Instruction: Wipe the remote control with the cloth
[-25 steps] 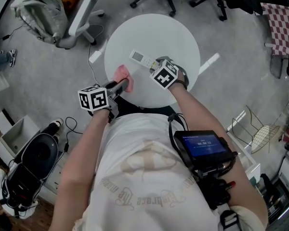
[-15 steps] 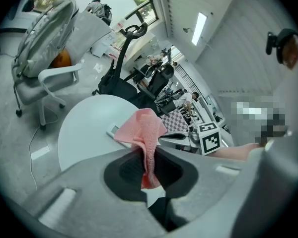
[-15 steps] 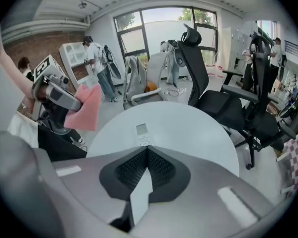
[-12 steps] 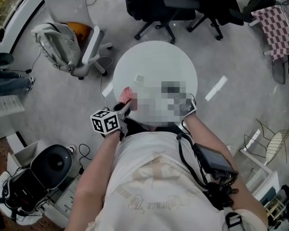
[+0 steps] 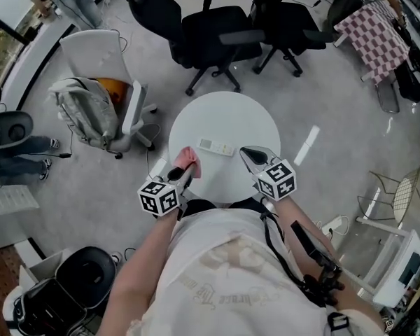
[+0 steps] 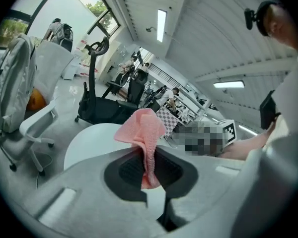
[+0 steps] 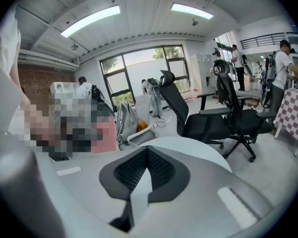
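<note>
The white remote control (image 5: 215,146) lies flat near the middle of the round white table (image 5: 227,121). My left gripper (image 5: 183,170) is over the table's near left edge, shut on a pink cloth (image 5: 188,157). In the left gripper view the cloth (image 6: 144,128) is pinched between the jaws of this gripper (image 6: 148,151) and bunches up above them. My right gripper (image 5: 250,152) hovers above the table's near right part, a little right of the remote and not touching it. Its jaws (image 7: 147,153) are shut with nothing between them.
Two black office chairs (image 5: 213,26) stand beyond the table. A white chair with a grey backpack (image 5: 91,114) is at the left. A checkered cloth (image 5: 372,30) is at the far right, a wire rack (image 5: 397,196) at the right, and a black round machine (image 5: 66,292) on the floor at the lower left.
Both grippers have risen off the table. The right gripper, earlier at the remote's end, has come away from it. The head view has lifted and now takes in more of the room.
</note>
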Tool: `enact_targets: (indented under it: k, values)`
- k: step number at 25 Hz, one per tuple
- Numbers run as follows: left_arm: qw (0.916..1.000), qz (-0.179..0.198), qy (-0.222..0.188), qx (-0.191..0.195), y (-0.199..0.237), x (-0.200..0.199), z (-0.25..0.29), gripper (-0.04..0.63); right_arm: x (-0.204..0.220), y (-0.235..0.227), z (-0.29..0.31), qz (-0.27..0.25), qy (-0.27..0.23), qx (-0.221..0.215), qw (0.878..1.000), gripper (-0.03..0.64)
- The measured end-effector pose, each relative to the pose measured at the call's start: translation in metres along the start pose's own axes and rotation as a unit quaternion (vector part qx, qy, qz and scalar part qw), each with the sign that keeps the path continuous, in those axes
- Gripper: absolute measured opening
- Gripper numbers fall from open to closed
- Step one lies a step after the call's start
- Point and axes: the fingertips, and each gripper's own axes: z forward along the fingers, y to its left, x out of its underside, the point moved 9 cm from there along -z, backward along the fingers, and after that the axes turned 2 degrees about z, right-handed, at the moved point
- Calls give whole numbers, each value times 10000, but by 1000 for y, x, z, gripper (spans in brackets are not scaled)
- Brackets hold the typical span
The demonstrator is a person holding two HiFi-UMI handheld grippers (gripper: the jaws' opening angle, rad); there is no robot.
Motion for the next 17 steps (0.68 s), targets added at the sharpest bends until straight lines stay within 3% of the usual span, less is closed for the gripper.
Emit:
enact_targets:
  k: [12, 17]
  values:
    - [9934, 902, -49, 703, 22, -39, -19, 21, -21, 49, -14, 172, -800, 660, 9945, 6]
    - [9902, 1098, -20, 858, 21, -39, -28, 21, -20, 66, -19, 203, -937, 818, 9920, 6]
